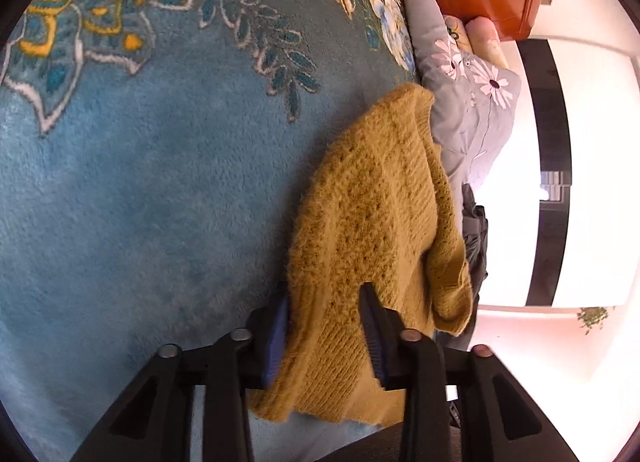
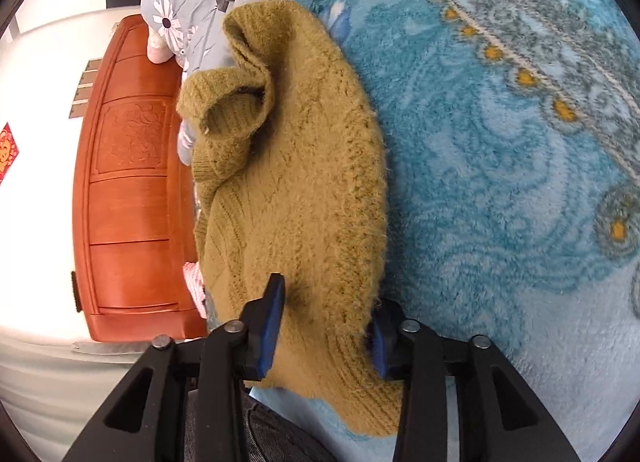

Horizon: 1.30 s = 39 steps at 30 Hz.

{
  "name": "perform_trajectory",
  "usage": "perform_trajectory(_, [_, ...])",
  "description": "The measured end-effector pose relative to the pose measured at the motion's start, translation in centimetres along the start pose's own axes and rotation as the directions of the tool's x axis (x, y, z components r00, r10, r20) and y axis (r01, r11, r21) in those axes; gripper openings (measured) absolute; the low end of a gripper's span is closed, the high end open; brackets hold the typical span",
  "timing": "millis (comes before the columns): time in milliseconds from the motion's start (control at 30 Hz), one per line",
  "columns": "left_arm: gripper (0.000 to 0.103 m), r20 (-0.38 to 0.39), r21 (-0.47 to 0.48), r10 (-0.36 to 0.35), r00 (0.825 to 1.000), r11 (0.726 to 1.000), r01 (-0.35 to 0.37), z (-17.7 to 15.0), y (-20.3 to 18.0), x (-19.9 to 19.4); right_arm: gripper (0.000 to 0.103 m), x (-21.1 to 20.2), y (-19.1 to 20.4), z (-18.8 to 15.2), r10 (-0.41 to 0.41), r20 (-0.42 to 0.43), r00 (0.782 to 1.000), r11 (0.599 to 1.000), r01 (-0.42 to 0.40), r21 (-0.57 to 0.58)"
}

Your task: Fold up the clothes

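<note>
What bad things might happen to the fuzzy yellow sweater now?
1. Each gripper, left gripper and right gripper, pinches only the hem of the sweater, so the thick knit might slip out.
2. The sleeve is bunched on top and could get folded in crooked.
3. The fuzzy knit may drag on the plush blue blanket and wrinkle.

The sweater point(image 1: 372, 222) hides one pad of each tool — its far end runs behind a pillow point(image 1: 472, 110).

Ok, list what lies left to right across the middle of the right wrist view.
White wall → orange wooden headboard → mustard sweater → blue patterned blanket.
</note>
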<state>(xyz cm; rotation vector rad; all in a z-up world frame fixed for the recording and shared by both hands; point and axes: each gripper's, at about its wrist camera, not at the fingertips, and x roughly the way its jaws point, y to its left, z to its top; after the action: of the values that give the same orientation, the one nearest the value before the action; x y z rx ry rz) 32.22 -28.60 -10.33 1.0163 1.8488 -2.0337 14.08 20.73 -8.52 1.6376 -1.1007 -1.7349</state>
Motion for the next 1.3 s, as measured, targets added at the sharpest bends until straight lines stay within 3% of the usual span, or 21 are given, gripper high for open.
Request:
perform_trajectory(100, [0.011, 0.008, 0.062, 0.095, 0.995, 0.993, -0.095, -0.3, -1.0, -0.2, 0.018, -0.1, 0.2, -0.3, -0.035, -0.005, 0.999, 0.999, 0.035, -0.003])
perform_trajectory(233, [0.01, 0.038, 0.142, 0.162, 0.986, 0.976, -0.166, -1.0, -2.9, -1.0, 0.012, -0.8, 0.9, -0.8, -0.068, 0.001, 0.998, 0.998, 0.068, -0.017])
perform_trajectory(533, [0.009, 0.075, 0.202, 0.216, 0.974, 0.953, -0.227, -3.3, -4.5, -4.1, 0.01, -2.6, 2.5, -2.8, -0.069, -0.001, 0.998, 0.994, 0.069, -0.087])
perform_trajectory(733, [0.009, 0.086, 0.223, 0.208, 0.974, 0.949, -0.222, -5.6, -4.5, -6.1, 0.01, -5.2, 2.2, -5.4, -0.038, -0.031, 0.999, 0.991, 0.034, -0.129])
perform_trajectory(833, [0.009, 0.079, 0.224, 0.245, 0.966, 0.94, -0.257, -6.1, -3.6, -6.4, 0.01, -6.3, 1.4, -6.5, -0.07, -0.039, 0.997, 0.985, 0.063, -0.163])
perform_trajectory(1033, [0.009, 0.047, 0.185, 0.229, 0.972, 0.954, -0.234, -5.8, -2.2, -5.3, 0.01, -5.3, -1.3, -6.9, -0.131, -0.073, 0.989, 0.987, 0.123, -0.099])
perform_trajectory(1167, [0.01, 0.025, 0.212, 0.194, 0.981, 0.958, -0.194, -5.1, -3.0, -5.8, 0.014, -5.5, -0.5, -6.0, -0.203, -0.065, 0.977, 0.967, 0.189, -0.172])
perform_trajectory(1300, [0.018, 0.021, 0.265, 0.211, 0.977, 0.941, -0.209, -4.2, -4.4, -6.4, 0.023, -7.8, -0.3, -4.5, -0.312, 0.022, 0.95, 0.929, 0.31, -0.204])
